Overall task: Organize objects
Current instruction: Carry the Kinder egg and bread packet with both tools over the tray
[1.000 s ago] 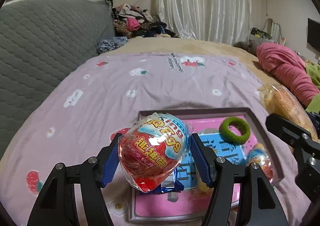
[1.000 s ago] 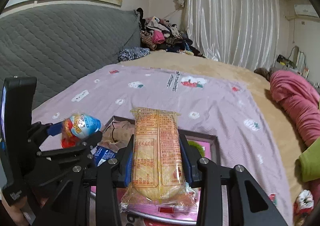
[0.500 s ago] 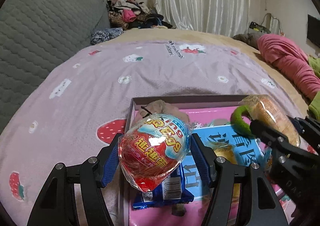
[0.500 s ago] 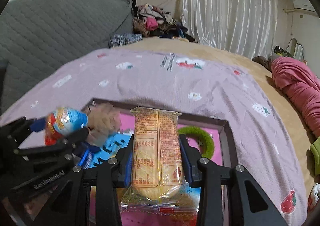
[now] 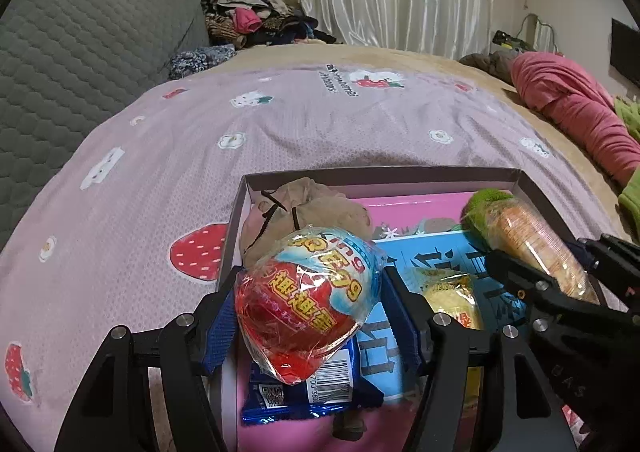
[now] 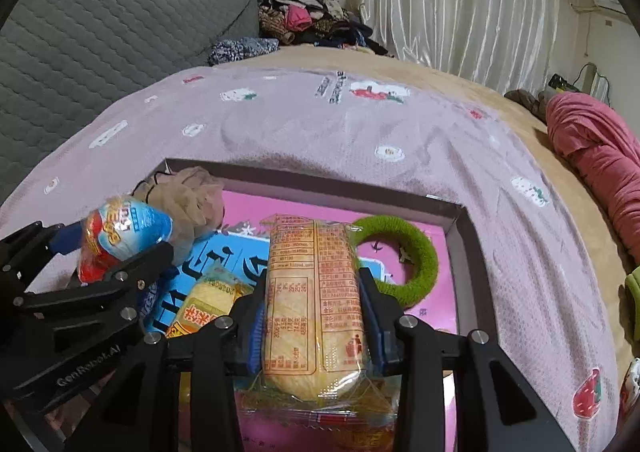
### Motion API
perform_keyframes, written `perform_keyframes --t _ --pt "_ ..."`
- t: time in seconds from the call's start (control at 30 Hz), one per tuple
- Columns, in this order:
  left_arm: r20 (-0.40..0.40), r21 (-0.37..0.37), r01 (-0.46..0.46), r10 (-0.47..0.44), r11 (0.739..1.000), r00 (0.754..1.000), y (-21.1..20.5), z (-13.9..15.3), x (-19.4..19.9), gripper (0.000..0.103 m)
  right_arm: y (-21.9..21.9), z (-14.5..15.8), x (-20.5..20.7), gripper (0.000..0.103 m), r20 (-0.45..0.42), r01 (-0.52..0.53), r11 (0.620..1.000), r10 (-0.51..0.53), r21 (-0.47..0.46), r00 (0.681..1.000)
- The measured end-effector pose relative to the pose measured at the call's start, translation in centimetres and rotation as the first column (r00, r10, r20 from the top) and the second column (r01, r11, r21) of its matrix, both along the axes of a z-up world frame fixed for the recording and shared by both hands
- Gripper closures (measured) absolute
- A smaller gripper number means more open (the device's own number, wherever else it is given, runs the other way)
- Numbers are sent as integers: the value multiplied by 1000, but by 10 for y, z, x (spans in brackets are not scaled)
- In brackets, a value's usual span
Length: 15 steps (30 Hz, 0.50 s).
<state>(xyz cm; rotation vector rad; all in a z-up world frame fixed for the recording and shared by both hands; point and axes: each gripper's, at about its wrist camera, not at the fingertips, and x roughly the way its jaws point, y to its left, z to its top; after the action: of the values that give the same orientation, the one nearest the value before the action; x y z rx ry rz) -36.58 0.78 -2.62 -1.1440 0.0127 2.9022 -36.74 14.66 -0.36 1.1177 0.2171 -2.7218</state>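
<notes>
Egg-shaped toy (image 5: 306, 302) in crinkly clear wrap, red below and blue above, clamped between the blue ribbed fingers (image 5: 219, 326) of the left gripper (image 5: 308, 316), over the near left corner of a shallow grey cardboard box (image 5: 384, 175). Beneath those fingers, a glossy blue snack packet (image 5: 308, 392); just beyond, a crumpled beige fabric pouch (image 5: 308, 212). Between the two grippers, a small yellow packet (image 6: 208, 300). Long biscuit pack (image 6: 314, 304), orange-printed film, pinched narrow in the right gripper (image 6: 314, 326). Right of its fingers, a fuzzy green ring (image 6: 404, 252) on the pink box floor.
</notes>
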Motion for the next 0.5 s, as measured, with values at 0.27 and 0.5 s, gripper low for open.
perform_keyframes --t 0.27,0.5 --pt "-8 2 0 0 1000 1000 0 0 0 34 2 -7 -4 63 30 2 1000 -2 3 1000" --pt "3 11 -8 8 1000 1000 -3 -4 -4 34 2 -12 -5 63 47 4 1000 -5 9 999"
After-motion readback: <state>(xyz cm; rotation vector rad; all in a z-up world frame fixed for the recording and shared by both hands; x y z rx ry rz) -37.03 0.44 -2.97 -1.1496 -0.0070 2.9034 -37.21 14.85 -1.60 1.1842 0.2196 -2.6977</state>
